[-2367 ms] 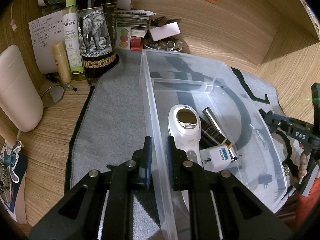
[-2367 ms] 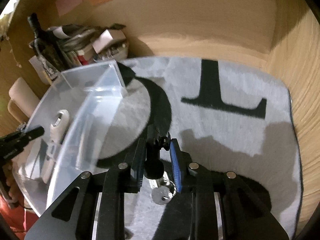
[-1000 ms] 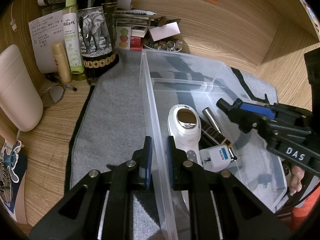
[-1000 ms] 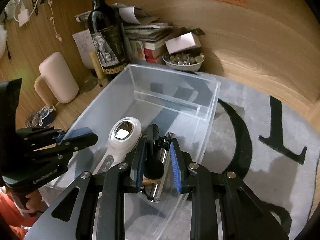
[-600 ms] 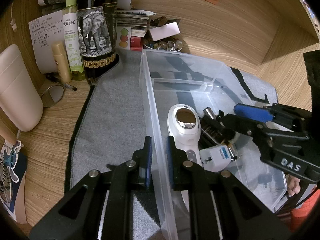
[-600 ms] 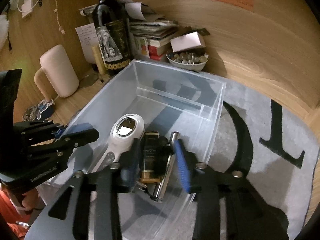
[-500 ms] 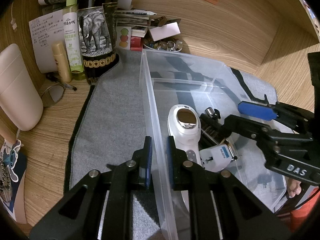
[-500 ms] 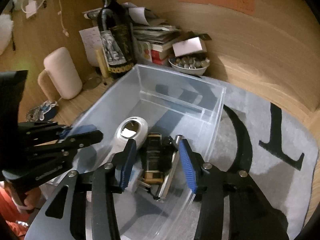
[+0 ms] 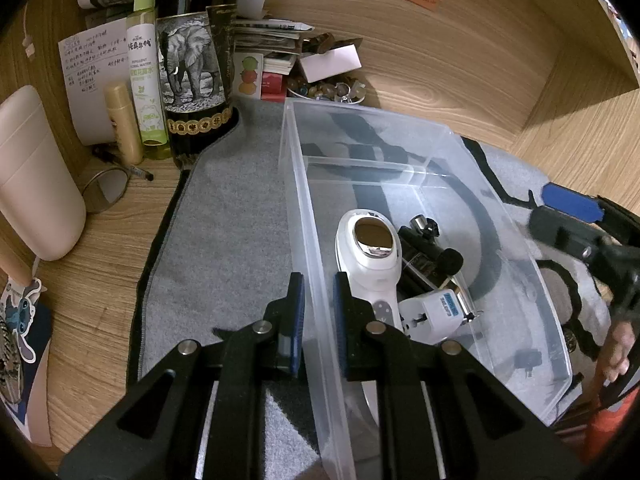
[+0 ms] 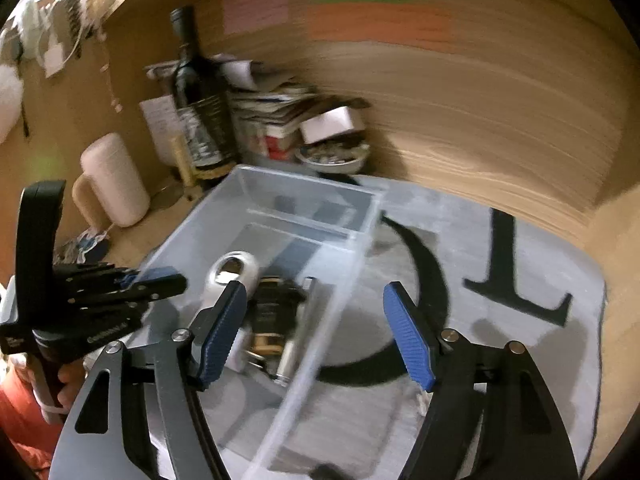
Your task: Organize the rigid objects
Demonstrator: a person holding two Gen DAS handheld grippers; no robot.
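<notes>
Here right view blurred; right hand-held gripper (image 10: 314,334) just opened, empty; left hand-held gripper (image 9: 318,310) clamps bin (image 9: 308,216) wall.

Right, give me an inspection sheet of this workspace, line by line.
Surface: grey mat on a wooden desk.
Job's things: clear bin holds a white handheld device, white adapter and black mini tripod.
Clutter: wine bottle, spray bottle, papers, bowl of stones.
Grippers: left gripper shut on the bin's wall; right gripper open, empty, jaws just opening.
Cables: white cable on the wall.
Surroundings: wooden walls, sticky notes.
</notes>
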